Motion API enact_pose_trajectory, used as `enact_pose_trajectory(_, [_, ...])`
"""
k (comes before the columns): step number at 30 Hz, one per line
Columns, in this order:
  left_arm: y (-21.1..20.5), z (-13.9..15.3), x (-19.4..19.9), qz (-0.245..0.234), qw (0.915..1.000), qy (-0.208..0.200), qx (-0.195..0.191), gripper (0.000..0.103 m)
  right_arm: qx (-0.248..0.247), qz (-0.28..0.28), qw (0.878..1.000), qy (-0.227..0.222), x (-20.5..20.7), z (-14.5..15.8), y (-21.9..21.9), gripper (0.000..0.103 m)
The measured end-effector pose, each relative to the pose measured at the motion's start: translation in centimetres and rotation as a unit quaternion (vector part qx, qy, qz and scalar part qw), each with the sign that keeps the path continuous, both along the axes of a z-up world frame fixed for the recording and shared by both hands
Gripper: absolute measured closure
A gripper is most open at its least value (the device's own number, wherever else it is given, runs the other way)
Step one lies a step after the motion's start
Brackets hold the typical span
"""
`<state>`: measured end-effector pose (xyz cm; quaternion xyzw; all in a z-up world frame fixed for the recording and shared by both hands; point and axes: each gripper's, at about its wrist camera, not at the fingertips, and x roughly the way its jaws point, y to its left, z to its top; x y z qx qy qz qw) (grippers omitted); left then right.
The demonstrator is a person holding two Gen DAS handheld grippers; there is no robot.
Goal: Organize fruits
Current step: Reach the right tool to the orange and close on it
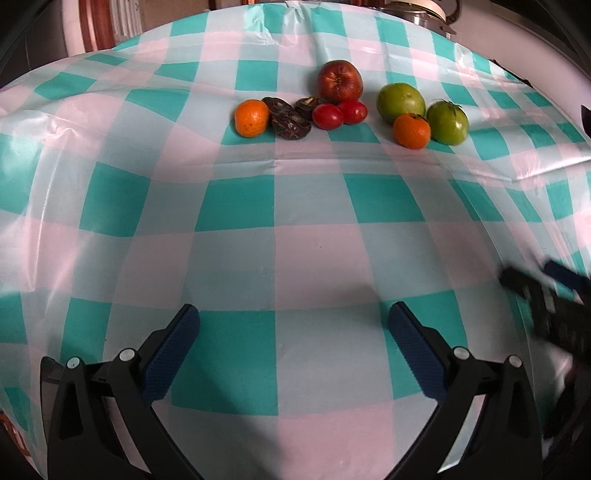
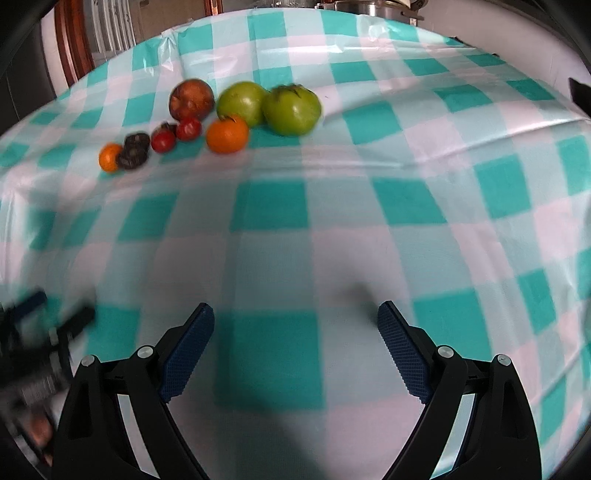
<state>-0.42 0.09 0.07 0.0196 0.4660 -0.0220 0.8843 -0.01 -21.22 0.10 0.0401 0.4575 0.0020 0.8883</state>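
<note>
Fruits lie in a row on the checked tablecloth (image 1: 236,206), far from both grippers. In the left wrist view, left to right: an orange (image 1: 251,117), dark purple fruits (image 1: 290,120), two red tomatoes (image 1: 339,112), a red apple (image 1: 339,81), a green apple (image 1: 400,101), a second orange (image 1: 411,130) and a green tomato (image 1: 447,121). The right wrist view shows the same row, with the near orange (image 2: 226,134) and green tomato (image 2: 291,109). My left gripper (image 1: 293,319) is open and empty. My right gripper (image 2: 295,317) is open and empty.
A metal pot (image 1: 417,11) stands beyond the table's far edge. A wooden chair back (image 2: 74,48) is at the far left. The right gripper (image 1: 546,299) shows blurred at the left view's right edge, the left gripper (image 2: 40,332) at the right view's left edge.
</note>
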Motion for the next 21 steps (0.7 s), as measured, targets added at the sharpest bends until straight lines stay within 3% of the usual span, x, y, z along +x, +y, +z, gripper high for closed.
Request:
enact_pose_trajectory(6, [1.3, 0.2, -0.8, 0.003, 1.0, 0.003, 0.0, 0.001, 0.031, 0.005, 0.999, -0.017, 6.4, 0.4, 1.8, 0.016])
enact_pose_trajectory(10, [1.4, 0.1, -0.4, 0.007, 1.0, 0.003, 0.001, 0.001, 0.021, 0.02, 0.999, -0.018, 10.6, 0.6, 3.5, 0.017])
enact_pose_trajectory(18, [1.4, 0.1, -0.3, 0.009, 1.0, 0.003, 0.002, 0.001, 0.017, 0.033, 0.999, -0.014, 16.0, 0.4, 5.3, 0.041])
enact_pose_trajectory(20, [1.3, 0.1, -0.3, 0.01, 0.9999, 0.002, 0.002, 0.001, 0.005, 0.037, 0.999, -0.02, 16.2, 0.4, 5.6, 0.056])
enact_pose_trajectory(21, [1.2, 0.1, -0.2, 0.01, 0.9999, 0.002, 0.002, 0.001, 0.007, 0.039, 0.999, -0.025, 16.1, 0.4, 5.5, 0.057])
